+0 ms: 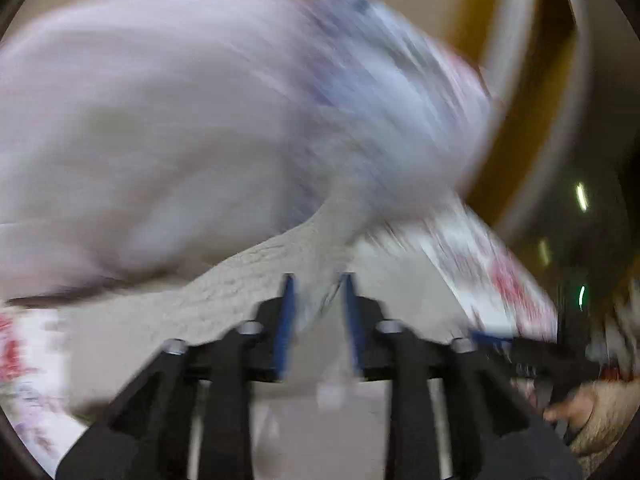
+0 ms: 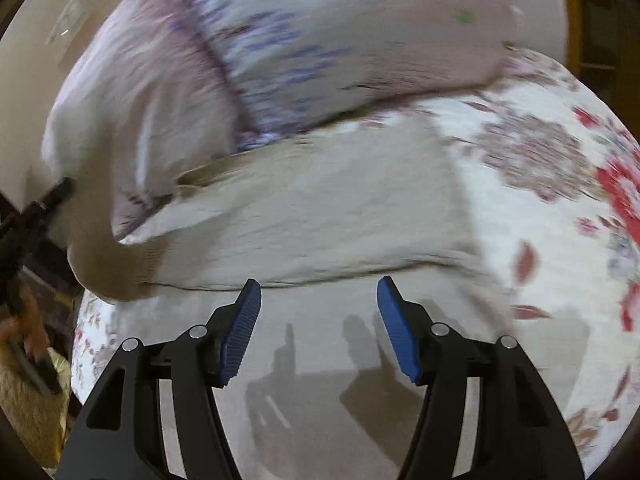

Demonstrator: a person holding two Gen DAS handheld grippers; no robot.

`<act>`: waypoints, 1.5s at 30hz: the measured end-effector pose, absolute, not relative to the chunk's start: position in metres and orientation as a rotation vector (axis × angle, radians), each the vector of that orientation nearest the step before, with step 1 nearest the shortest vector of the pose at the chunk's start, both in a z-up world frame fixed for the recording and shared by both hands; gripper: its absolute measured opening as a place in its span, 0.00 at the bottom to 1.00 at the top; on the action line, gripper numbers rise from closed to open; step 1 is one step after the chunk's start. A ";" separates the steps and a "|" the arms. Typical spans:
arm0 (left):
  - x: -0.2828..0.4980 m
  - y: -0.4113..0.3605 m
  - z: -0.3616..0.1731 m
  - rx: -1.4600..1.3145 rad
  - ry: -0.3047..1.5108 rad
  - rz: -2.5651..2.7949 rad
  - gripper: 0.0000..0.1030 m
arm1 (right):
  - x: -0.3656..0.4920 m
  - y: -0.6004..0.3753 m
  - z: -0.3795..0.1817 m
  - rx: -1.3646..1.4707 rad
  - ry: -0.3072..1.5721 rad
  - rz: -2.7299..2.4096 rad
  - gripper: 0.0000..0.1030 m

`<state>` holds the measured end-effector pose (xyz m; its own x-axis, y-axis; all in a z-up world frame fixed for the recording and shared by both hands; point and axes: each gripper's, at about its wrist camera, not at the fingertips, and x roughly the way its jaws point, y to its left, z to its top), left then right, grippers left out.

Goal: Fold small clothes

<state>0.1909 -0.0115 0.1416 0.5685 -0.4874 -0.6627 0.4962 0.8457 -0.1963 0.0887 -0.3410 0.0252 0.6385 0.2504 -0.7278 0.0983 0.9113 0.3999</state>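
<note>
A small beige garment (image 2: 320, 216) lies on a floral bedspread (image 2: 560, 240). In the left wrist view the same beige cloth (image 1: 256, 276) runs up between the blue pads, and my left gripper (image 1: 318, 300) is shut on a pulled-up fold of it. The view is heavily blurred. My right gripper (image 2: 318, 300) is open and empty, hovering just above the near hem of the garment. The left gripper also shows in the right wrist view (image 2: 36, 208) at the far left, by the garment's left end.
A large pale lilac pillow (image 2: 320, 40) with blue print lies right behind the garment, and fills the left wrist view (image 1: 180, 100). A yellow wooden frame (image 1: 508, 120) stands beyond the bed. A person's hand (image 2: 28, 332) shows at the left edge.
</note>
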 end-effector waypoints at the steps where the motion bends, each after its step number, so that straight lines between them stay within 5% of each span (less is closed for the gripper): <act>1: 0.187 -0.046 0.124 0.071 0.835 -0.578 0.33 | 0.084 -0.354 0.022 0.438 0.894 0.071 0.61; 3: 0.181 -0.054 0.107 0.064 0.891 -0.562 0.33 | 0.072 -0.372 0.020 0.453 0.895 0.052 0.61; 7: 0.138 0.019 0.089 -0.004 0.924 -0.349 0.60 | 0.032 -0.409 0.012 0.479 0.915 0.028 0.61; 15: 0.045 0.161 0.037 -0.188 1.139 -0.022 0.60 | -0.035 -0.420 -0.032 0.683 1.033 0.201 0.52; 22: -0.023 0.166 0.024 -0.398 1.151 -0.169 0.48 | -0.062 -0.380 -0.054 0.799 1.156 0.480 0.13; 25: -0.037 0.160 0.020 -0.475 1.169 -0.212 0.34 | -0.060 -0.370 -0.050 0.803 1.140 0.521 0.10; 28: -0.035 0.147 0.020 -0.508 1.178 -0.209 0.30 | -0.050 -0.364 -0.037 0.805 1.097 0.552 0.09; 31: -0.025 0.141 0.015 -0.530 1.225 -0.211 0.11 | -0.038 -0.360 -0.026 0.797 1.062 0.571 0.08; 37: 0.010 0.136 0.038 -0.565 1.177 -0.333 0.08 | 0.002 -0.375 0.016 0.839 0.880 0.594 0.08; 45: 0.190 0.150 0.125 -0.442 0.828 -0.293 0.12 | 0.142 -0.395 0.073 0.856 0.631 0.458 0.10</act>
<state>0.1897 0.1502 0.1251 0.6448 -0.4161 -0.6411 0.0792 0.8707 -0.4855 0.1416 -0.3947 0.0728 0.7281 0.6039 -0.3243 -0.1213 0.5792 0.8061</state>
